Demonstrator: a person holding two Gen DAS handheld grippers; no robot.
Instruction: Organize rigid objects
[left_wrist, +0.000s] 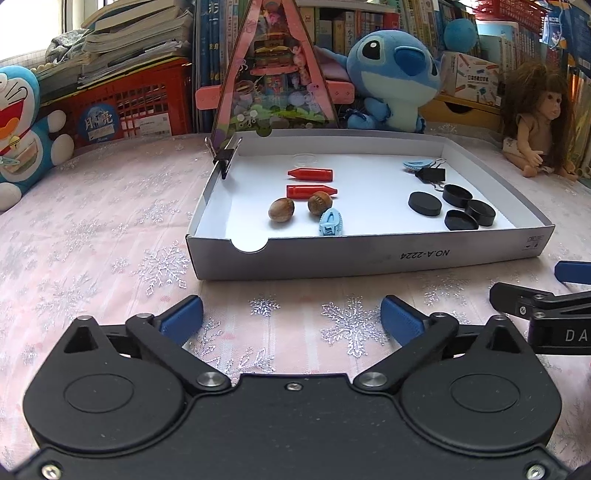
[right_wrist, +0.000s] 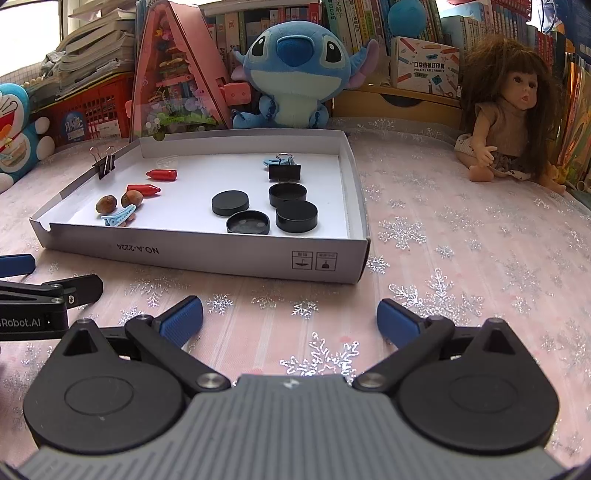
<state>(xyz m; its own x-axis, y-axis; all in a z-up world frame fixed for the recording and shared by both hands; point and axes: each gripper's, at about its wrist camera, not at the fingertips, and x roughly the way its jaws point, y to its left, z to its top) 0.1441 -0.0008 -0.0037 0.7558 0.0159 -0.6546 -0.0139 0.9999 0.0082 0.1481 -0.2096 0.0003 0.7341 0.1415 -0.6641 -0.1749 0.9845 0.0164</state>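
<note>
**Two tongs spread before box NO.A-2224**

I hold my left tongs (left_wrist: 291, 314) and right tongs (right_wrist: 290, 315) spread wide, gripping nothing. At twelve o'clock sits the white box (right_wrist: 207, 254), printed "NO.A-2224". Inside: red caps (left_wrist: 310, 174), nuts (left_wrist: 281, 209), black lids (right_wrist: 296, 216), binder clip (right_wrist: 283, 171). At one o'clock, a "POCKET LABEL PRINTER" carton (right_wrist: 424, 68).

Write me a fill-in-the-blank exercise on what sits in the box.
1. The shallow white cardboard box holds ___ round black plastic caps.
2. The two red bullet-shaped plastic pieces lie ___ the box.
3. One black metal binder clip is clamped on the box's ___ wall.
4. Both the left gripper and right gripper are ___.

Missing words: four; inside; left; open
</note>
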